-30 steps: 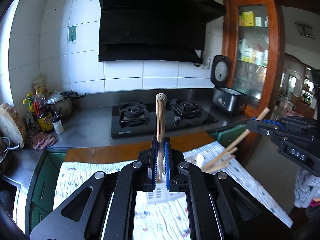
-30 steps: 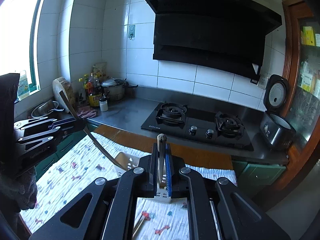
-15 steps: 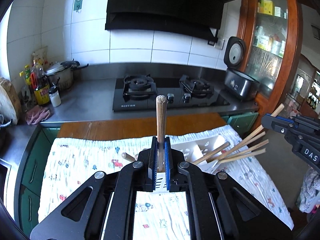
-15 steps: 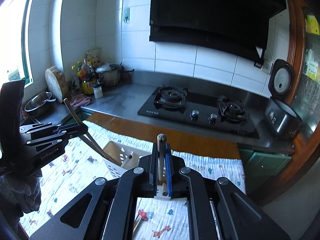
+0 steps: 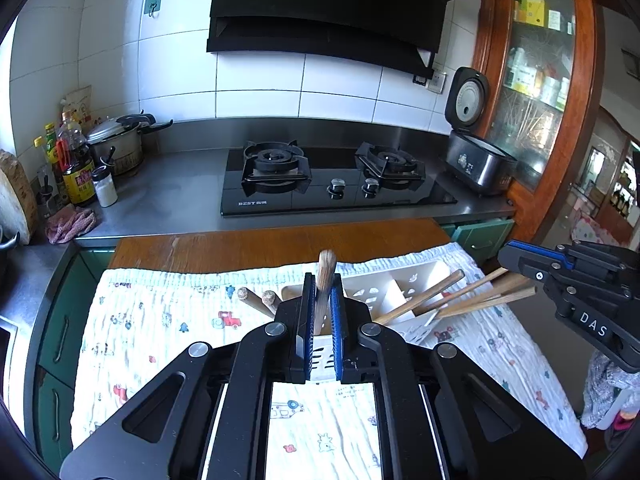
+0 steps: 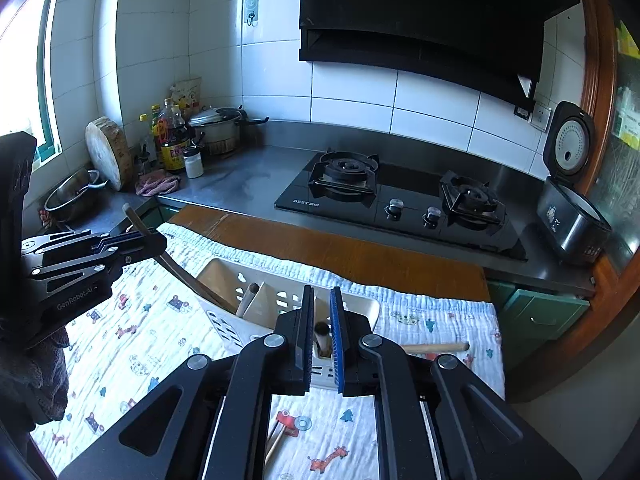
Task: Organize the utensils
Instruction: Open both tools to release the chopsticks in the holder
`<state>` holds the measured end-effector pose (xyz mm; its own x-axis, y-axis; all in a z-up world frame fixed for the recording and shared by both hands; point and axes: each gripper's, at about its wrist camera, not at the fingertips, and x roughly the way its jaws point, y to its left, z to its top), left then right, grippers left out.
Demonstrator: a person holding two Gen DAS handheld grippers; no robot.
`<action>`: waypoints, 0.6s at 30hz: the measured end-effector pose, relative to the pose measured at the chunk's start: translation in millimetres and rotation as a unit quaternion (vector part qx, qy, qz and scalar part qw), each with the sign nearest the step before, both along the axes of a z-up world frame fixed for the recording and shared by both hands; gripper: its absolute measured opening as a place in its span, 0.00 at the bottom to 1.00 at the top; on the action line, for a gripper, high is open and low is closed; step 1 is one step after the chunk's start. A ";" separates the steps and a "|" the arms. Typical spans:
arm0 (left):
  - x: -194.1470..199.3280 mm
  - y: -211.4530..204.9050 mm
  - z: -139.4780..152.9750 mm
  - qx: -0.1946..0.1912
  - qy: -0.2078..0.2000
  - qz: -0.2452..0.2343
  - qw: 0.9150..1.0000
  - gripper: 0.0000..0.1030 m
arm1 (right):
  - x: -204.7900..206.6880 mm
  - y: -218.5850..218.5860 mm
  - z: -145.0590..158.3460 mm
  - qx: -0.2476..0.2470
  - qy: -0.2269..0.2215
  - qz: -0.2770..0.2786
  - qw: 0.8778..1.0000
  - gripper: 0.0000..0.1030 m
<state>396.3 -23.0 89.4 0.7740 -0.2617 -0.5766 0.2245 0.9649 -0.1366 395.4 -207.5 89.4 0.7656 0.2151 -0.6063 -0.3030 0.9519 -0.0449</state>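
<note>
A white slotted utensil holder (image 5: 394, 286) (image 6: 236, 280) stands on the patterned cloth. My left gripper (image 5: 322, 318) is shut on a wooden chopstick (image 5: 324, 276), held upright just above the holder; it also shows in the right wrist view (image 6: 176, 268). My right gripper (image 6: 322, 332) is a little open above the holder; a wooden chopstick (image 6: 322, 336) stands between its jaws with its lower end in a compartment. Several chopsticks (image 5: 460, 294) lean out of the holder.
The patterned cloth (image 5: 160, 320) covers a wooden table (image 5: 280, 242). Loose chopsticks lie on the cloth (image 6: 434, 347) (image 6: 276, 440). Behind are the steel counter, gas hob (image 5: 332, 178), rice cooker (image 5: 476, 156), pot and bottles (image 5: 76, 160).
Both grippers have come down toward the holder. The right gripper's jaws have parted and its chopstick has dropped lower into the holder. The left chopstick sits lower too.
</note>
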 end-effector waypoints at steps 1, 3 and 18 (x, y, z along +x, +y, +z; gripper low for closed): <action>-1.5 0.1 0.7 -0.001 -0.002 -0.001 1.000 0.07 | -1.2 -0.8 1.8 0.001 -0.003 0.000 1.000 0.07; -4.7 0.8 3.5 -0.002 -0.007 -0.003 1.000 0.08 | -3.8 -2.8 5.4 0.003 -0.009 -0.001 1.000 0.11; -99.0 16.1 16.6 -0.024 -0.054 0.000 0.998 0.50 | -115.2 -26.6 21.9 0.018 -0.083 -0.001 0.996 0.36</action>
<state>297.3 -6.9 106.0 0.8309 -0.2882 -0.4760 0.2413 0.9574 -0.1584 280.2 -234.0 111.3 0.8555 0.2332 -0.4624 -0.2926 0.9544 -0.0600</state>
